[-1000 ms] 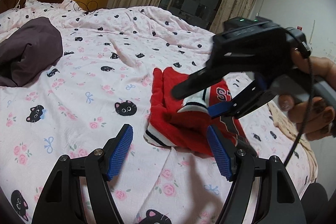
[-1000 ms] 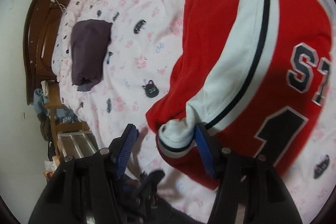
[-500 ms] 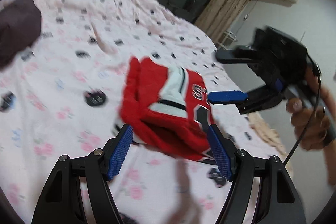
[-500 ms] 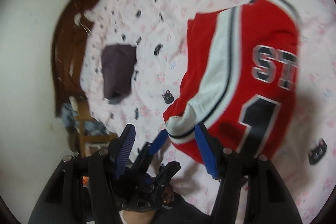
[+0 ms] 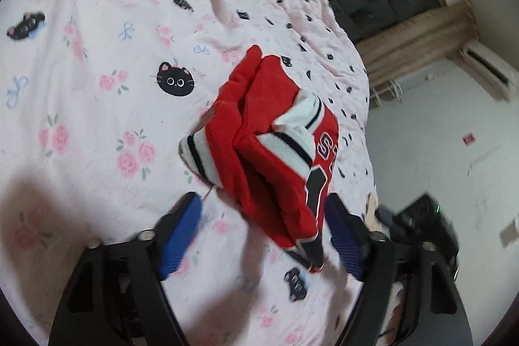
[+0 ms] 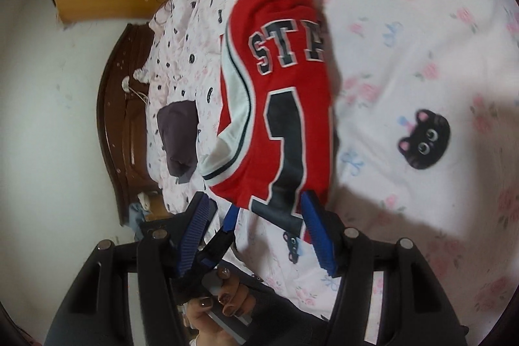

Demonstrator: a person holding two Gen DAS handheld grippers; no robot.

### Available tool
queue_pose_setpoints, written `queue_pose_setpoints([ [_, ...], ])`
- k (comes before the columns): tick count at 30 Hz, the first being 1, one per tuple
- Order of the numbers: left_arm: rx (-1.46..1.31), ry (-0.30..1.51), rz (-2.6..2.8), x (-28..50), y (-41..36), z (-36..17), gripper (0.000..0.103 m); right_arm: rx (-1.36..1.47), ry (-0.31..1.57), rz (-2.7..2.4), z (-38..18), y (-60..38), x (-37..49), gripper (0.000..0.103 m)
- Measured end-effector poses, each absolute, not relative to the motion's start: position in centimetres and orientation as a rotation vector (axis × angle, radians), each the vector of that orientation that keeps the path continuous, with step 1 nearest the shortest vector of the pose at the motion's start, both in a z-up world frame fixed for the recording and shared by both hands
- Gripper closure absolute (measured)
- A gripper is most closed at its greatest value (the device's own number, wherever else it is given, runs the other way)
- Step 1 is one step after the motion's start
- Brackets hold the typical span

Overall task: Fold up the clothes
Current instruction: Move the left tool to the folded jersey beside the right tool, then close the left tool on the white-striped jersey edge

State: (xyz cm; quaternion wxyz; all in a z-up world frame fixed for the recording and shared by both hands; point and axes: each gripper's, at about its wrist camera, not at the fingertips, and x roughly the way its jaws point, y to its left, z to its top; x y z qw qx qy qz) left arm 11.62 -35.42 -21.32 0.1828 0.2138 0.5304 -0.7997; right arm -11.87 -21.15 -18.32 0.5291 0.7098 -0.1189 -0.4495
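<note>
A folded red jersey (image 5: 269, 148) with white and black trim lies on the pink cat-print bedsheet (image 5: 97, 70). In the right wrist view the jersey (image 6: 279, 106) shows black "ST" letters and a number 1. My left gripper (image 5: 262, 235) is open, its blue pads on either side of the jersey's near edge, holding nothing. My right gripper (image 6: 256, 235) is open and empty just short of the jersey's lower edge. The left gripper's blue fingertip (image 6: 231, 218) and the hand holding it show below in the right wrist view.
A dark purple folded garment (image 6: 178, 138) lies on the bed near the wooden headboard (image 6: 120, 132). A window with curtains (image 5: 382, 2) and a white wall stand beyond the bed. The right gripper's black body (image 5: 418, 226) sits at the bed's edge.
Both grippers have swung round and pulled back from the jersey. The right gripper has dropped low at the bed's edge. The jersey lies folded where it was.
</note>
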Motion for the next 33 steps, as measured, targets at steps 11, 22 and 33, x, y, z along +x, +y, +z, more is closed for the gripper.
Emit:
queue_pose_setpoints([
  [11, 0.592, 1.514, -2.185, 8.3, -37.2, -21.5, 0.003, 1.693, -0.358, -1.046, -19.5, -20.2, -11.8, 0.041],
  [22, 0.690, 1.303, -2.220, 7.3, -37.0, -21.3, 0.052, 1.708, -0.416, -1.030, -20.9, -19.7, -12.3, 0.041],
  [33, 0.640, 1.466, -2.274, 8.5, -38.6, -21.9, 0.083, 1.708, -0.450, -1.026, -22.4, -21.1, -10.9, 0.041],
])
